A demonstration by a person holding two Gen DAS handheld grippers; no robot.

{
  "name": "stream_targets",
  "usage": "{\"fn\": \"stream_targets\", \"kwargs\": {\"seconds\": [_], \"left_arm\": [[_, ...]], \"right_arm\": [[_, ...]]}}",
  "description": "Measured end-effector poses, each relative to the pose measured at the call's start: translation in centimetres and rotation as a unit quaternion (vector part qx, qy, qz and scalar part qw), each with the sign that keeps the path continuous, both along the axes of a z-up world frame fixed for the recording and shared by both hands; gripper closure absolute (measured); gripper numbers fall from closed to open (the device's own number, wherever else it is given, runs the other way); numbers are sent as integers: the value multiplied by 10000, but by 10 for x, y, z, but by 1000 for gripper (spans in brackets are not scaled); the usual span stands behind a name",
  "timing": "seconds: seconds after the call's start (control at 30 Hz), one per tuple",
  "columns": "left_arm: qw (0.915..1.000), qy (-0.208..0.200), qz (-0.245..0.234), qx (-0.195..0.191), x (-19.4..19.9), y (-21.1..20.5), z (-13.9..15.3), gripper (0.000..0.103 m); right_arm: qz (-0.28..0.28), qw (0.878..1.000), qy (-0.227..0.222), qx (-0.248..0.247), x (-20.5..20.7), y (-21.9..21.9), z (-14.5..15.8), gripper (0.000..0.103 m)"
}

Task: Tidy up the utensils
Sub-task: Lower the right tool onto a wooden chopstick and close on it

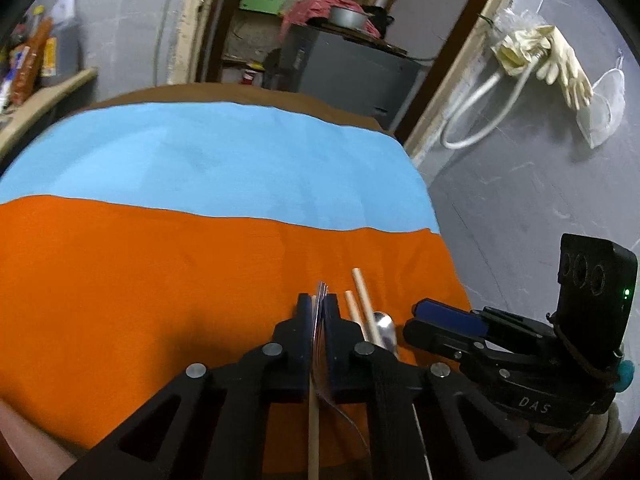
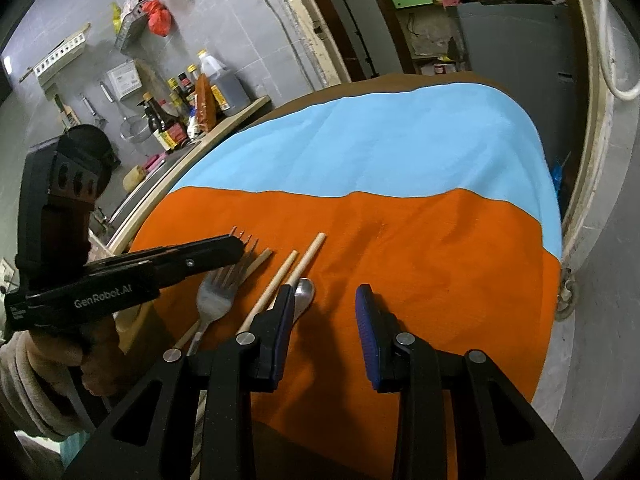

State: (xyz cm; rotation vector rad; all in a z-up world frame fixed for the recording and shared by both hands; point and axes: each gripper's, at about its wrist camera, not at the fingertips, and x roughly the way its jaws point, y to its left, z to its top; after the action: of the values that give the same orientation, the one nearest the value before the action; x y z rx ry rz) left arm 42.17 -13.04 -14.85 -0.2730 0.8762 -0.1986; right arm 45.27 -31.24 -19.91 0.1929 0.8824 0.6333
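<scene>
- The left tongs (image 1: 319,312) are closed tight on a metal fork (image 2: 218,294), gripping it edge-on near the head; in the right wrist view the tines poke out past the fingertips.
- The fork sits low over the orange cloth (image 2: 400,264), with one wooden chopstick (image 2: 256,262) just beside it (whether the fork touches the cloth, I cannot tell).
- Two more chopsticks (image 2: 298,266) lie side by side to the right, and a metal spoon (image 2: 304,294) is next to them, bowl up.
- The right tongs (image 2: 324,320) are wide open and hold nothing, hovering over bare orange cloth beside the spoon.
- A blue cloth (image 1: 224,160) covers the far half of the worktop.
</scene>
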Motion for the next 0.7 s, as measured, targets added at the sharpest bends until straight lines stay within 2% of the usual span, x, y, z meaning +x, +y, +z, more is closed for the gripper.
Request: {"fn": "stream_targets", "kwargs": {"seconds": [0.17, 0.27, 0.33, 0.47, 0.7], "left_arm": [[9997, -5, 218, 93, -10, 6, 4, 99], [9995, 24, 291, 90, -13, 10, 4, 99], [9994, 73, 347, 34, -15, 13, 3, 99], [9990, 160, 414, 6, -23, 14, 1, 99], [9987, 321, 393, -41, -33, 13, -5, 100]], "right_arm": [[253, 9997, 4, -43, 3, 10, 2, 82], [372, 9991, 156, -107, 6, 16, -2, 81], [373, 9989, 295, 27, 10, 15, -3, 81], [216, 9950, 776, 597, 17, 4, -12, 81], [231, 9940, 860, 640, 2, 16, -18, 81]]}}
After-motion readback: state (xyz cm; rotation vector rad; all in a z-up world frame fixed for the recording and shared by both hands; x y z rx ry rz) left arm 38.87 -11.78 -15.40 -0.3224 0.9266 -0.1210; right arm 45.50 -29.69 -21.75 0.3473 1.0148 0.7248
